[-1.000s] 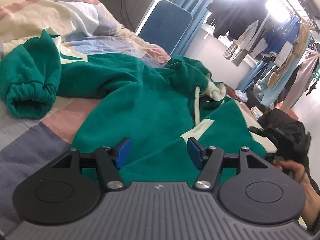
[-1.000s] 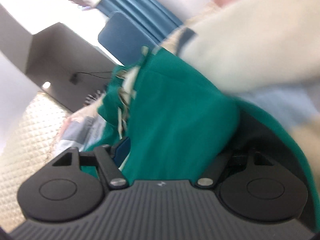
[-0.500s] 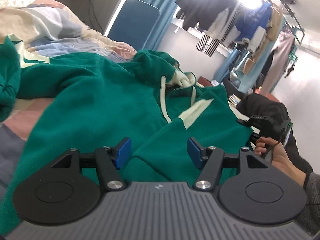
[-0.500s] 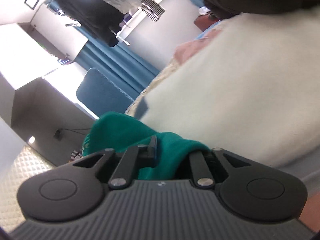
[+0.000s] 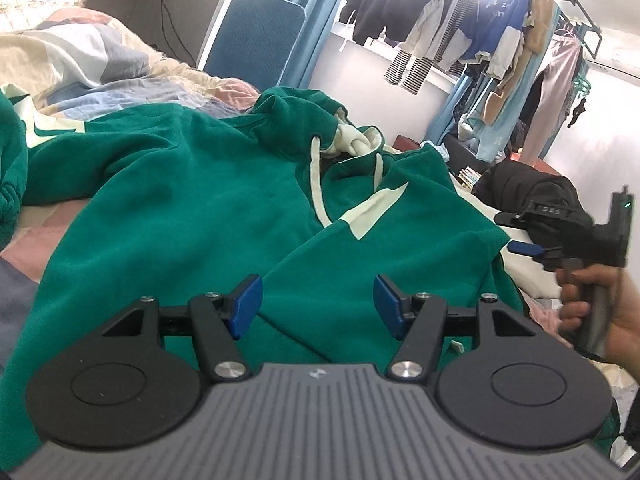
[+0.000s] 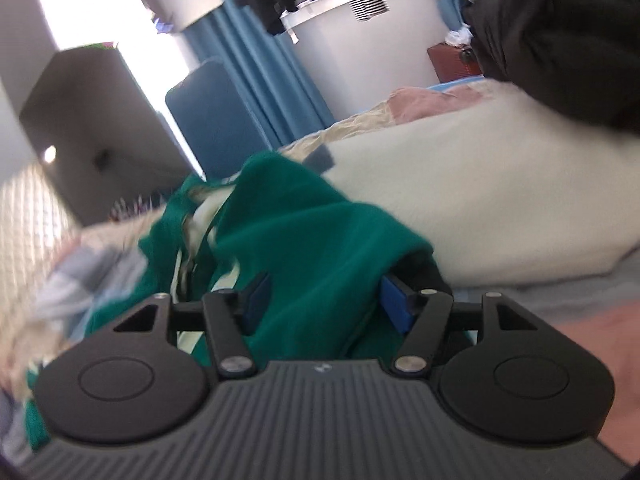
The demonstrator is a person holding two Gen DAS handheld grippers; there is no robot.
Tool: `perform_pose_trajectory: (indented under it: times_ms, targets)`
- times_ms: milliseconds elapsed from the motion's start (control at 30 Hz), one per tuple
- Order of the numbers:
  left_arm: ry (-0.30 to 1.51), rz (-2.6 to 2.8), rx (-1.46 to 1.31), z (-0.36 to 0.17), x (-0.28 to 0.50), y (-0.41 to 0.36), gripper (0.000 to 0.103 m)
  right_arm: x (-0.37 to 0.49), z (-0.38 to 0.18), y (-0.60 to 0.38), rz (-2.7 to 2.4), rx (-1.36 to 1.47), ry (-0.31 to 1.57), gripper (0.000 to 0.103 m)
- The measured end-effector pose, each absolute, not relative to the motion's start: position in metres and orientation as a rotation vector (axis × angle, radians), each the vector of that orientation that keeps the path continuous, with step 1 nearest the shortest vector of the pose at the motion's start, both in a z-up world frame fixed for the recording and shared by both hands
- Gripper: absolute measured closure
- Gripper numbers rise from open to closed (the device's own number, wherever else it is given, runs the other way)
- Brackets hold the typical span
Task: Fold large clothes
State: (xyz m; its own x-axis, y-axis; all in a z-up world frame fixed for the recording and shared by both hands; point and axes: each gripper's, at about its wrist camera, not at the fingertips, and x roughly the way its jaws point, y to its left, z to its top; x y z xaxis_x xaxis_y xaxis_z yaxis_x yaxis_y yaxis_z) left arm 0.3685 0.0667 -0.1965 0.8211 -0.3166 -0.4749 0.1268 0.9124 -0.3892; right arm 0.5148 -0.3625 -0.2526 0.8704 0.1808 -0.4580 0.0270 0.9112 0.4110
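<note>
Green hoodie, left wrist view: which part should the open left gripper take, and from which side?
Probably the folded-over sleeve edge of the green hoodie, directly ahead of the left gripper. Approach low from the near side: that raised fold lies across the flat body and offers a lip the open jaws can straddle.

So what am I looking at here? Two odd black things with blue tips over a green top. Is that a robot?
No robot: a person holds a hand-held clamp in each hand, and each clamp carries a wide-angle camera that looks out along its two blue-padded fingers. One picture is from the left gripper, the other from the right gripper. The left view also shows the right clamp from outside, with the person's hand on its handle. A green hoodie with pale drawstrings lies spread on a patchwork bedspread. The left gripper is open, with nothing between its pads. The right one's jaws have just been opening; a fold of the hoodie lies between them, released rather than pinched.
</note>
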Motion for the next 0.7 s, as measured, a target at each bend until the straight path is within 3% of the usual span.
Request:
perform_pose_trajectory:
  times_ms: [333, 700]
  targets:
    - [0.613, -0.251, -0.310, -0.197, 0.364, 0.061, 0.037, 0.420, -0.240, -0.261, 0.266, 0.297, 0.520, 0.040]
    - [0.727, -0.231, -0.233, -0.222, 0.380, 0.050, 0.037, 0.424, -0.282, -0.195, 0.329, 0.127, 0.617, 0.041]
